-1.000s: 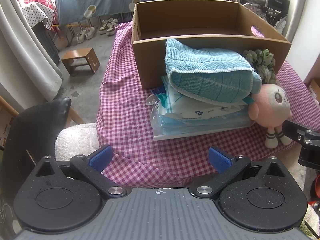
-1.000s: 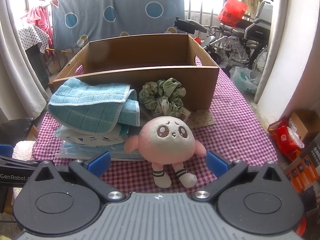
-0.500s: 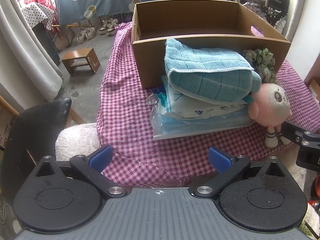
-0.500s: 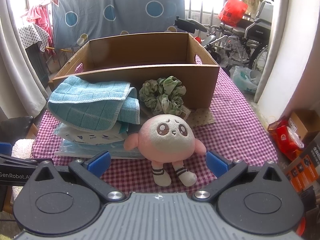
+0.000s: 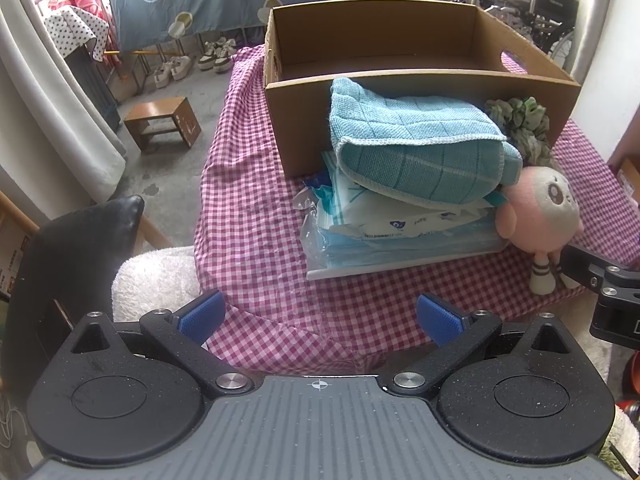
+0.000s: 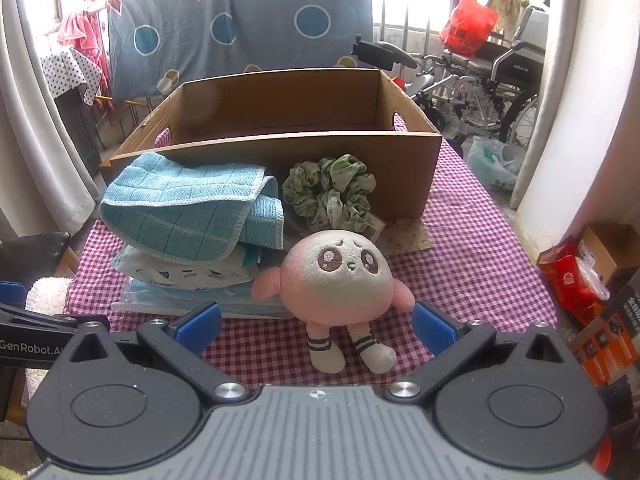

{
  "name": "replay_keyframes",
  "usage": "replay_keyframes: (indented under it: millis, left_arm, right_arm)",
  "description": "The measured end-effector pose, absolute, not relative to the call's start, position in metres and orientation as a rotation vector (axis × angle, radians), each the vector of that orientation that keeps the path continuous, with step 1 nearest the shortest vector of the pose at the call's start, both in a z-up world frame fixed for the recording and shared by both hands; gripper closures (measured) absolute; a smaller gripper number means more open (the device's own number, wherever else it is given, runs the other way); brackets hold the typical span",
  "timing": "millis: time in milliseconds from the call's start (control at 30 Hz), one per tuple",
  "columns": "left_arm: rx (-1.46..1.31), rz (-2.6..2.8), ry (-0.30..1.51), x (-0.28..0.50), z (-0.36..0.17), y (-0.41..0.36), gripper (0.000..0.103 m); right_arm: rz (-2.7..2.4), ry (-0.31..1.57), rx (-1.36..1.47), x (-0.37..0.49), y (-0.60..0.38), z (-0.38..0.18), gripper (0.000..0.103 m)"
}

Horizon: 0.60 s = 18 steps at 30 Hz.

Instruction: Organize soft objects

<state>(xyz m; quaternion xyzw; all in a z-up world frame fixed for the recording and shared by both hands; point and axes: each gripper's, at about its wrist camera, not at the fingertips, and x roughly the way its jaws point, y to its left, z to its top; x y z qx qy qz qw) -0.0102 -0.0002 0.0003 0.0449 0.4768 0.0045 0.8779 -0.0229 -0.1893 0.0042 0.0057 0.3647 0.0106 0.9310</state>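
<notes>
right wrist view looks straight at the pink plush doll [image 6: 334, 280], which sits on the checked tablecloth [image 6: 472, 248] near the front edge of the counter, its striped feet pointing toward the right gripper [image 6: 316, 326]. that gripper's blue fingers [image 6: 200, 324] stand wide apart with nothing between them, and the doll's legs lie roughly in the gap ahead of them.

behind the doll a green scrunchie [image 6: 330, 192] leans against the front wall of the empty cardboard box [image 6: 280, 148]. to the doll's left a folded teal cloth [image 6: 188, 212] tops a stack of packaged face masks [image 6: 188, 280]; the doll's arm touches that stack.

left wrist view shows the left gripper [image 5: 318, 316] hanging back off the counter's edge, fingers likewise spread and empty, facing the same stack.

the step in hand looks to be picking up the doll for the box. to do it well, i'd push the right gripper forward until the fingers pass the thin legs and bracket the round body, then close gently, since the plush will squash and could slip. lifting straight up before moving back should keep it off the stack and the box's front wall.
</notes>
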Motion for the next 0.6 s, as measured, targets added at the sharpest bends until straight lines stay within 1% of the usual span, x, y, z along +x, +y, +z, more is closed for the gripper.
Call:
replay_keyframes:
  millis: [300, 600]
  left_arm:
    - [0.100, 0.011, 0.985, -0.004, 0.004, 0.002, 0.001]
    - [0.096, -0.049, 0.879, 0.020, 0.018, 0.013, 0.000]
  right_arm:
    - [0.039, 0.736, 0.041, -0.015, -0.189, 0.006, 0.000]
    - [0.172, 0.669, 0.132, 0.007, -0.203, 0.016, 0.000]
